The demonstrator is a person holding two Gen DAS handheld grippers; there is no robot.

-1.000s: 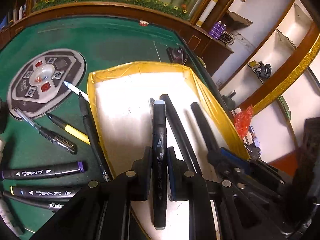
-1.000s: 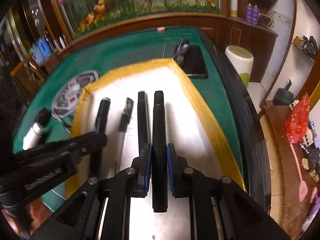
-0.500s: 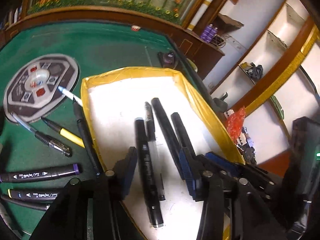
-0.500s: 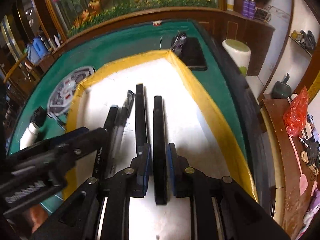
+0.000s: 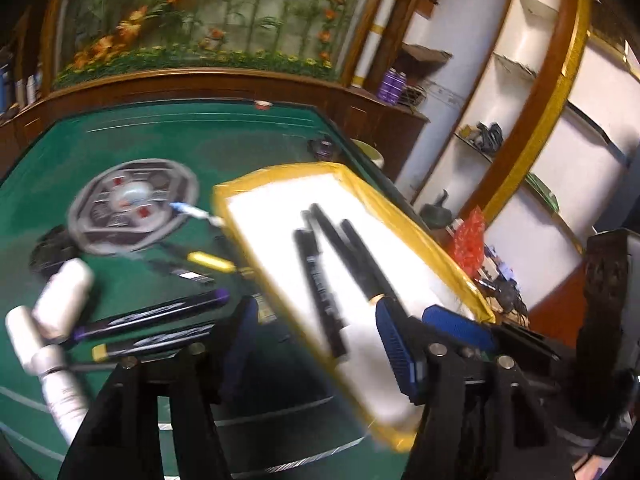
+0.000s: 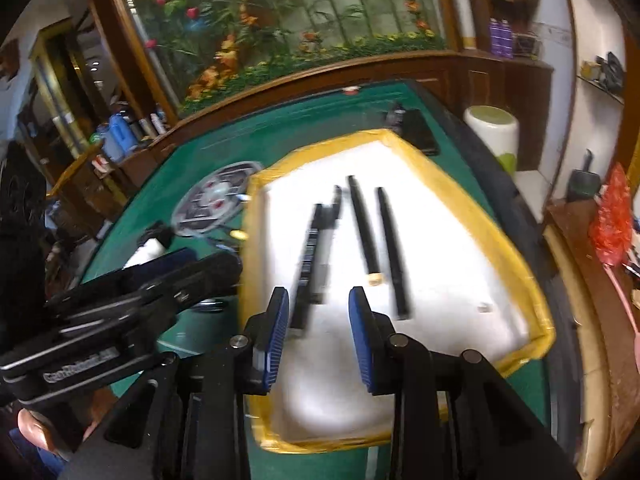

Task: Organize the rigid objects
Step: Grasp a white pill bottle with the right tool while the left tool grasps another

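Along the green felt table (image 6: pixel 304 128), the shallow white tray with yellow taped rim (image 6: pixel 516 248) nearly meets the dark right edge. Four black marker pens (image 6: pixel 362 224) lie lengthwise inside, bare white floor around them. Both claws have just been opening: left gripper (image 5: pixel 316 344) and right gripper (image 6: pixel 318 332) stand apart, nothing between them.

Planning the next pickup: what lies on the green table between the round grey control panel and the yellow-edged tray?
Left wrist view: a white-tipped pen, a yellow pen between panel and tray.
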